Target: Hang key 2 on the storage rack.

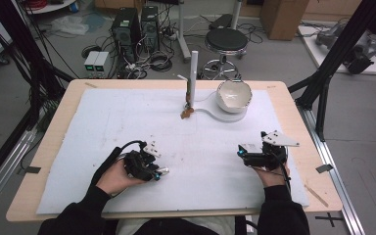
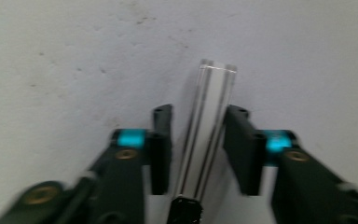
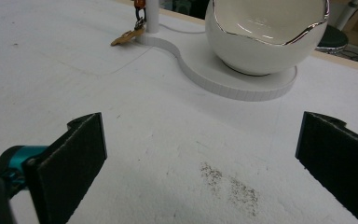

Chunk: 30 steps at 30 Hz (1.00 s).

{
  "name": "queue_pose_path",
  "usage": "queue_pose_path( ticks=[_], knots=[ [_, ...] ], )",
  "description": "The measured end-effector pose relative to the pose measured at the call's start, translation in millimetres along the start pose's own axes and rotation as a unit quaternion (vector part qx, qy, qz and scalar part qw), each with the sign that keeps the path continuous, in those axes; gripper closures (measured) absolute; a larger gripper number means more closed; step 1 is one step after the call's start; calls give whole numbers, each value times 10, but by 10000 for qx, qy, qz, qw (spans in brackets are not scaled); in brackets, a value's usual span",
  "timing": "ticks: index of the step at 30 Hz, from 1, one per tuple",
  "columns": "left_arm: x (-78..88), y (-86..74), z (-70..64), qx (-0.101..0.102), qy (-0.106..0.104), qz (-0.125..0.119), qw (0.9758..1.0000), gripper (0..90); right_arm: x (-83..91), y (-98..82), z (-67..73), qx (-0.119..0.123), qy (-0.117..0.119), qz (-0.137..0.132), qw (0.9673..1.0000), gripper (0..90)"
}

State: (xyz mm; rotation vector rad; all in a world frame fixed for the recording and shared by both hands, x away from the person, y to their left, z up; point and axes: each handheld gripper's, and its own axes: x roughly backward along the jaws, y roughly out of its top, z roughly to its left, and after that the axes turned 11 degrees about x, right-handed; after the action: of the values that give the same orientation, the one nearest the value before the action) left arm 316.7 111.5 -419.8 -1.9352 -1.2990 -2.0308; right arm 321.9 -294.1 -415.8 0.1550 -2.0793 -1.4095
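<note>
Left gripper [image 2: 199,140] low on the white-covered bench [image 1: 127,122], its fingers [image 2: 161,149] straddling a clear, slim, square-ended tube [image 2: 209,126] lying on the mat, apparently not yet clamped. Right gripper [image 3: 200,154] hovers with fingers spread wide and empty, facing the white egg-shaped bowl with silver rim [image 3: 265,32] on its stand. Step in hand looks like the pickup; next, squeeze squarely so the smooth tube doesn't slip.

Both grippers rest low on the white mat [image 1: 127,122], left gripper [image 1: 160,172] and right gripper [image 1: 240,152] well apart.
</note>
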Motion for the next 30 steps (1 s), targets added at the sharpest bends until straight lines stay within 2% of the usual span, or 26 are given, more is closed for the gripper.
queue_pose_path(
  ticks=[1,6,8,14,15,19,21,22,23,24,25,26,28,29,30],
  knots=[
    [1,3,2,-11,2,4,10000,740,2,-1,-2,-13,-3,-2,10000,8],
    [23,-4,14,-65,63,-98,9999,747,-1,1,5,13,9,15,10000,8],
    [49,-6,59,-4,-115,-151,9998,747,0,1,7,-9,1,35,10000,8],
    [123,1,137,222,-174,-287,9992,748,6,-1,-6,-17,-24,-3,10000,8],
    [186,4,152,232,-138,-449,9986,748,4,-1,-6,-9,-24,-4,10000,8],
    [311,29,182,187,-54,-531,9984,748,1,0,-2,-20,-11,5,10000,8],
    [428,61,227,251,-22,-711,9972,749,2,0,-3,-14,-15,-1,10000,8],
    [428,61,227,251,-22,-711,9972,748,2,0,-3,-14,-15,-1,10000,8],
    [476,70,240,394,-50,-874,9954,748,3,0,-2,-20,-12,0,10000,8],
    [575,97,275,443,-44,-924,9947,748,2,0,-2,-15,-15,1,10000,8],
    [575,97,275,443,-44,-924,9947,748,2,0,-2,-15,-15,1,10000,8],
    [629,120,289,442,44,-940,9946,748,1,0,-1,-17,-16,2,10000,8],
    [794,199,343,489,156,-1107,9925,748,-3,0,3,-27,7,43,10000,8],
    [794,199,343,489,156,-1107,9925,749,-3,0,3,-27,7,43,10000,8],
    [872,240,361,446,196,-1205,9915,749,-3,1,5,-20,11,37,10000,8]
  ],
)
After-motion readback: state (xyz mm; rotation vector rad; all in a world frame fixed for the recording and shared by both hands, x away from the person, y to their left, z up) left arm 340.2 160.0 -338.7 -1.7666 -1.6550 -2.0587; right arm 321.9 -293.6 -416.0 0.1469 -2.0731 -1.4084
